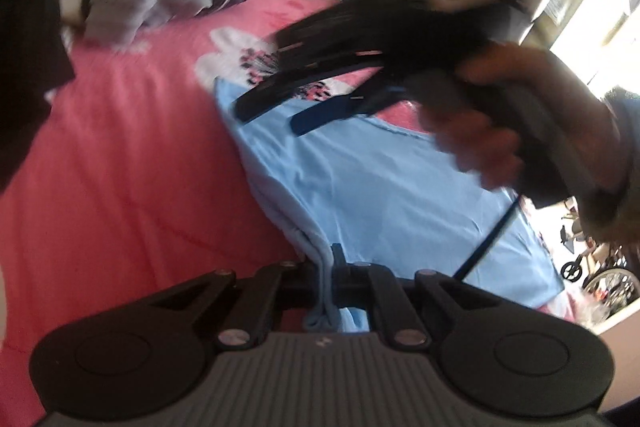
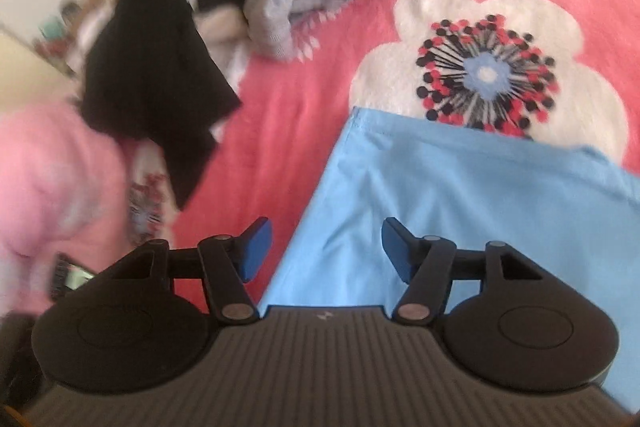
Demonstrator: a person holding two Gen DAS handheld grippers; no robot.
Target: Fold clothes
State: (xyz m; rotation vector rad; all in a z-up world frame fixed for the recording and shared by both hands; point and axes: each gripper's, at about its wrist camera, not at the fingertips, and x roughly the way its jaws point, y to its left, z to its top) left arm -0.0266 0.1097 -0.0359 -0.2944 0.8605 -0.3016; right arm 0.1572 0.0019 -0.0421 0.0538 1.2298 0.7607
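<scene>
Nearest the left wrist camera, the left gripper (image 1: 329,273) is seen with its jaws drawn together on a bunched edge of the light blue garment (image 1: 384,195), which is pinched between them. From that pinch the garment is spread out across the pink bedspread (image 1: 132,155). Over it, the right gripper (image 1: 272,115) is held in a person's hand (image 1: 500,115), blurred, with its two fingers parted and nothing seen between them.

From the right wrist camera, the blue pads (image 2: 256,251) are shown standing well apart above the garment's edge, with nothing gripped. One corner of the garment (image 2: 460,211) is laid over a large white flower (image 2: 486,75) printed on the bedspread. Near the far edge of the bed, a black garment (image 2: 160,67) and a grey garment (image 2: 296,3) are heaped together with other clothes.
</scene>
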